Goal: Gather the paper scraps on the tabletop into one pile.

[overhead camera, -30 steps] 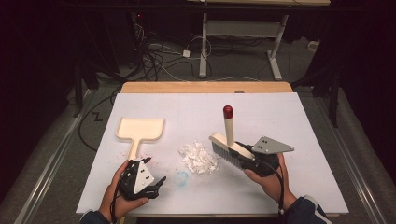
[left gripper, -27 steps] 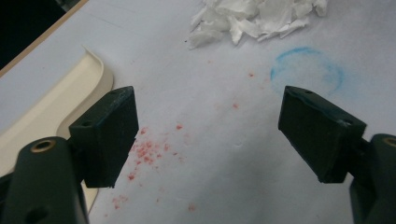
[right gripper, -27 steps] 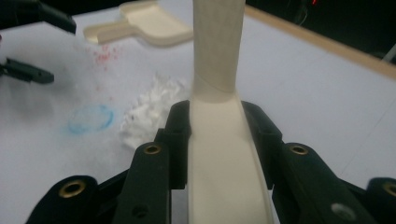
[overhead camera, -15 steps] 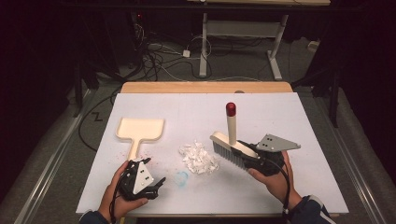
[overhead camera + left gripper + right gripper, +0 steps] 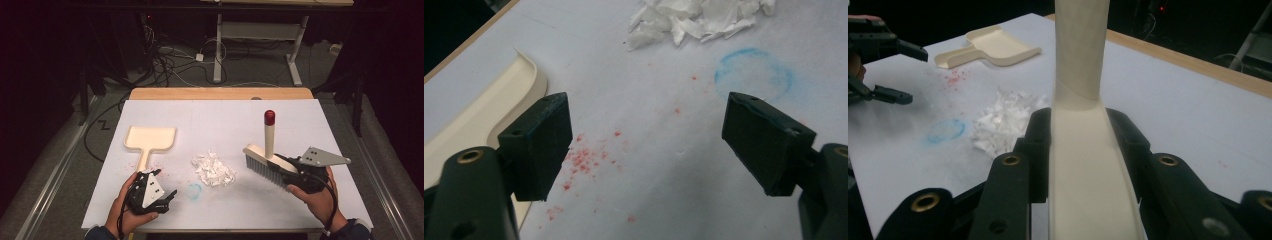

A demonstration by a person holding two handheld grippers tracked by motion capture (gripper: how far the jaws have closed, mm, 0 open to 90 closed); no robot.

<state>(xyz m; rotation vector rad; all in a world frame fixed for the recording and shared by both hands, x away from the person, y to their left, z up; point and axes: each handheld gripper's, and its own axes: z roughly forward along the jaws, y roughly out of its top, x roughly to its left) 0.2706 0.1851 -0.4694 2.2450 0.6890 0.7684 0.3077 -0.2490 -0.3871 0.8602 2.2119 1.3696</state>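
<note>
While the right tool point(image 5: 280, 167) clamps the brush point(image 5: 265, 159) by its back | paper scraps point(image 5: 214, 168) lie just left of the bristles, mid-bench | dustpan point(image 5: 149, 140) far-left, handle pointing near | left tool point(image 5: 167, 196) gapes wide, empty, nearest that handle.

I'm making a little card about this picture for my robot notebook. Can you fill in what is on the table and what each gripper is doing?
Table: white sheet on top
Brush: cream brush, bristles down, red-tipped handle up
Right gripper: right gripper shut on the brush
Left gripper: left gripper, fingers wide apart, holding nothing
Dustpan: cream dustpan lying flat, near the left gripper
Mess: paper scraps between dustpan and brush
Marks: blue ring, red specks
</note>
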